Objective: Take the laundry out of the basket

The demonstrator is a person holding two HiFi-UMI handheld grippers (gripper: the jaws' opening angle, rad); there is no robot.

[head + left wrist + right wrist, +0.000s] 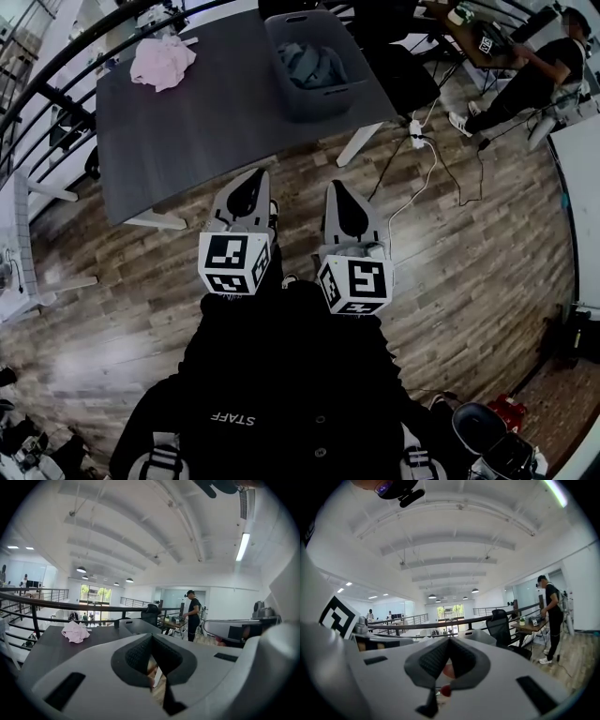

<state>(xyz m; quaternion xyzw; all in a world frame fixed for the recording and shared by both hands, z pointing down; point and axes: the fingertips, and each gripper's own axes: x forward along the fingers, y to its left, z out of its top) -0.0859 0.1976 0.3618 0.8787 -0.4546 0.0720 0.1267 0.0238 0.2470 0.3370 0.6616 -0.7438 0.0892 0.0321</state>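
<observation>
Closest in, a dark top [281,375] fills the bottom of the head view, and white letters on it read STAFF, upside down from this angle. That's the only writing legible anywhere. Just beyond it come both marker cubes, black-and-white squares facing up. Left gripper [251,180] is held over the wood floor [469,253], short of the bench [206,131], and its own view shows the jaws pressed together with nothing between them. Right gripper [339,191] hangs just beside it, jaws likewise pressed together and holding nothing. Up ahead, the grey basket [323,101] sits on the bench's far right part, with grey-blue laundry [309,64] heaped inside. One pink garment [161,61] lies out on the bench top, well apart from the basket toward the far left corner. Off to the right, a white power strip [417,134] rests on the floor, and a seated person [534,70] is at another desk.
</observation>
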